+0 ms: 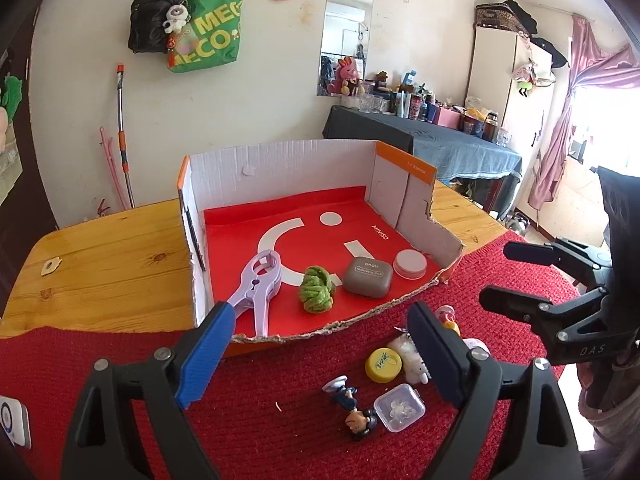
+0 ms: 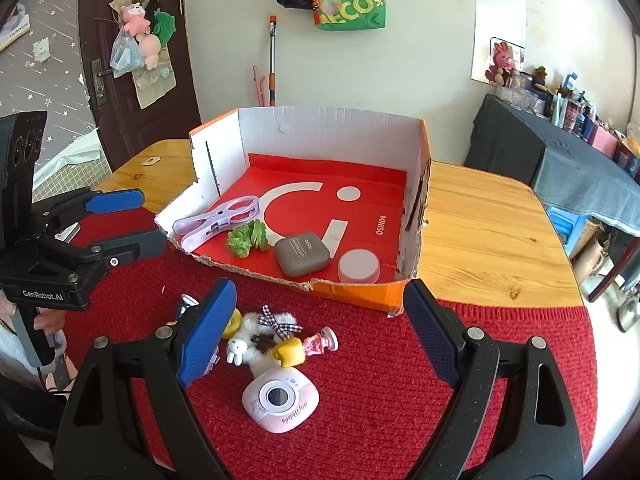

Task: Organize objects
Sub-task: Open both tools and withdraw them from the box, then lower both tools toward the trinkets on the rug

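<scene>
Left hand-held gripper (image 1: 316,354) spread wide, nothing between the pads, hovering over the red mat (image 1: 280,432). Right hand-held gripper (image 2: 320,332) likewise spread and empty, aimed at the loose pile.

Done so far, by my read: four things sit in the box (image 1: 280,160), along its near edge. Clip (image 1: 256,284) at 9 o'clock, green scrunchie (image 1: 317,289) next, grey case (image 1: 368,278) beside it, round tin (image 1: 410,264) at 3 o'clock by the torn wall.

Left to do: loose items on the mat at 6 o'clock of the box. Yellow cap (image 1: 385,365), clear box (image 1: 399,407), figurine (image 1: 352,408), white plush (image 2: 256,340), yellow block (image 2: 290,352), pink toy (image 2: 320,342), pink camera (image 2: 280,400). A good half remains, likely.

Worktop (image 1: 100,272) is pale wood; the mat covers its near end and the box sits partly on it. Room: cream wall, green tote (image 1: 208,36) at 12 o'clock, a mirror (image 1: 346,28), a cluttered side table (image 1: 440,140) at 2 o'clock, a brown door (image 2: 132,40) at 10 o'clock in the right view.
</scene>
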Tool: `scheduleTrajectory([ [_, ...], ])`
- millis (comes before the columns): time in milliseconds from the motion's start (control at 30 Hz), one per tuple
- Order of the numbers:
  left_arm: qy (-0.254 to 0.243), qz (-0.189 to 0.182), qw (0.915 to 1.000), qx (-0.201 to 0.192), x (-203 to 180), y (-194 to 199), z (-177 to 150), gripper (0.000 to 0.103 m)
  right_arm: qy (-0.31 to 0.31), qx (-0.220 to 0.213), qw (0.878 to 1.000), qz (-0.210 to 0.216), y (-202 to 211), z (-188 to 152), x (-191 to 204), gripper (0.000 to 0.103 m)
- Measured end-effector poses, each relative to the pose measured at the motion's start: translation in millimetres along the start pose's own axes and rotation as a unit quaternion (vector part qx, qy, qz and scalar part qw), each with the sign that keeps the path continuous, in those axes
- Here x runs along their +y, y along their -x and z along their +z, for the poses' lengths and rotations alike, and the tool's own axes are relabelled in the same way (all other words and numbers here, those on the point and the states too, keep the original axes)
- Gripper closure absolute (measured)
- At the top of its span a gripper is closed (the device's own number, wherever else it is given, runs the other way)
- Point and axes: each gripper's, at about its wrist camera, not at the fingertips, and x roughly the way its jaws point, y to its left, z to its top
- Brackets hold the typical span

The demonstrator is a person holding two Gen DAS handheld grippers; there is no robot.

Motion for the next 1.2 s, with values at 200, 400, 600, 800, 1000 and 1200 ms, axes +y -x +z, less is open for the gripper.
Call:
scheduleTrajectory([
  [200,0.033,0.03,0.999,-0.008,5.0,6.1,-25.1,0.009,-0.032,0.0,0.999,-0.027,-4.4,-34.8,-0.6,0.017],
  [400,0.053,0.049,0.9974,0.011,7.3,-0.7,-50.8,0.008,-0.05,0.0,0.998,-0.029,-4.4,-59.6,1.6,0.017],
  [600,0.063,0.048,0.9961,0.039,6.7,-11.5,-68.8,0.008,-0.039,0.005,0.999,-0.035,-7.6,-69.6,10.4,0.017],
  [800,0.052,0.053,0.9958,0.054,1.6,-16.4,-75.8,0.008,-0.036,0.011,0.999,-0.038,-12.7,-76.0,14.8,0.017],
  [1000,0.037,0.052,0.9951,0.076,-2.2,-22.6,-78.4,0.008,-0.033,0.015,0.999,-0.039,-14.9,-81.5,17.9,0.017],
  [1200,0.016,0.064,0.9936,0.092,-7.3,-28.7,-80.1,0.008,-0.02,0.021,0.998,-0.047,-19.3,-84.6,22.2,0.017],
])
